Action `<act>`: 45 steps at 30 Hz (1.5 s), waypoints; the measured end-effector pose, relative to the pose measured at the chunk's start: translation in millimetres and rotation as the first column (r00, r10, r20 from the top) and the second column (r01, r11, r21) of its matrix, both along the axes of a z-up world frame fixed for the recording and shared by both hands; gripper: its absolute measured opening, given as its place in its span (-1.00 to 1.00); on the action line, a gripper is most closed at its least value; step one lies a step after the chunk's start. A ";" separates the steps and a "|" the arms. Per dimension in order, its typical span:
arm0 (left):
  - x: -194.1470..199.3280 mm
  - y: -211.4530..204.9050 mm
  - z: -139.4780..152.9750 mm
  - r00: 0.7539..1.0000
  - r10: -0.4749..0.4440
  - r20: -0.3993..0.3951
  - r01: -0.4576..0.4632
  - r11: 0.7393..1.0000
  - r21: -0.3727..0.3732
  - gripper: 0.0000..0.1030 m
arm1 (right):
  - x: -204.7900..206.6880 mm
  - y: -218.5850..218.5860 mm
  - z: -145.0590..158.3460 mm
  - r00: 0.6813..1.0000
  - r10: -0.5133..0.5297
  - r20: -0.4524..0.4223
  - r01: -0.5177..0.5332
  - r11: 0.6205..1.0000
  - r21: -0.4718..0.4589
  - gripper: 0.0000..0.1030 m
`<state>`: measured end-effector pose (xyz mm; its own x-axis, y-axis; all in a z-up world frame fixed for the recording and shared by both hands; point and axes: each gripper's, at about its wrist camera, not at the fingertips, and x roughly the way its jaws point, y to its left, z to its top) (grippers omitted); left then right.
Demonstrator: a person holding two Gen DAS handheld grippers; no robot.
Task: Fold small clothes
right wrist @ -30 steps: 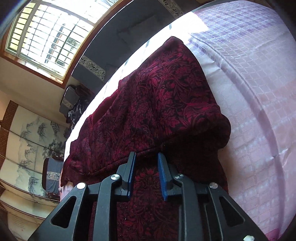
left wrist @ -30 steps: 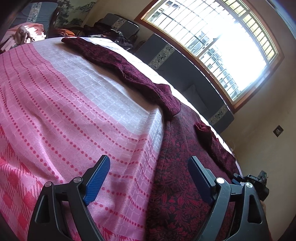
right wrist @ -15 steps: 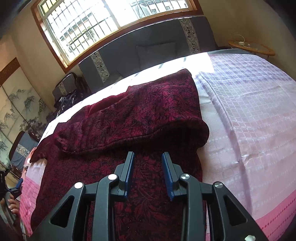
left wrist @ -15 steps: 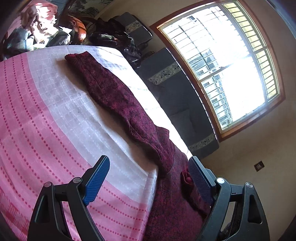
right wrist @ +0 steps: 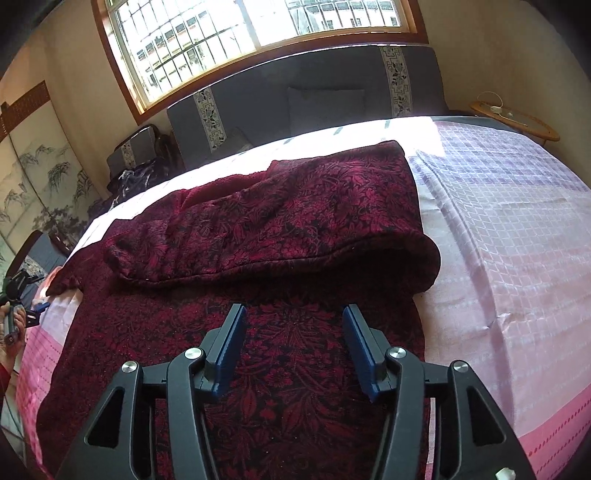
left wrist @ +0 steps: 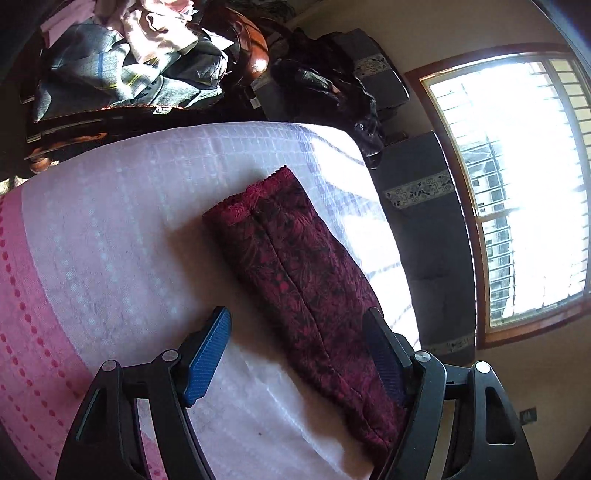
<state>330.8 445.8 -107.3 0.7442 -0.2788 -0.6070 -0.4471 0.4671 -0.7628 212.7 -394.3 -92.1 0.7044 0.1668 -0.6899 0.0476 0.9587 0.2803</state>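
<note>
- One bed point(right wrist: 517, 236) fills the room, its pink and white checked cover running out to every edge, with a window point(right wrist: 258, 26) and a dark headboard point(right wrist: 314, 99) beyond the far edge.
- Across the cover lies the dark red garment point(right wrist: 288, 229), the task's thing: its body spreads toward the near edge, and one part is folded over on top, the fold's rounded end toward the right edge.
- Its sleeve point(left wrist: 295, 266) stretches long and narrow toward the bed's far left corner, lace cuff outermost.
- A pile of other clothes point(left wrist: 129, 62) sits on furniture beyond that corner.
- The right gripper point(right wrist: 293, 343), pinched nearly together a second ago just below the folded edge, now hovers with its jaws wide apart and nothing between them. I take that as the fold just laid and let go.
- The left gripper point(left wrist: 299, 350), spread wide and empty then as now, has swung from the garment's body out along the sleeve, which now runs between its fingers without being pinched.
- My guess: the sleeve is next to be caught and brought in over the body, so the folding is only partway.
</note>
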 end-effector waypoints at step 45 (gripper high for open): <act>-14.5 -599.3 111.1 0.478 -0.863 0.161 0.738 0.494 0.459 -0.64 | -21.4 -35.4 9.2 0.990 -0.064 0.122 0.036 0.975 0.220 0.30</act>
<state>316.3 -153.5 3.8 0.4391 -0.7195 -0.5381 0.4944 0.6936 -0.5239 191.3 -429.7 -82.9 0.7956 0.2644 -0.5451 0.0446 0.8718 0.4878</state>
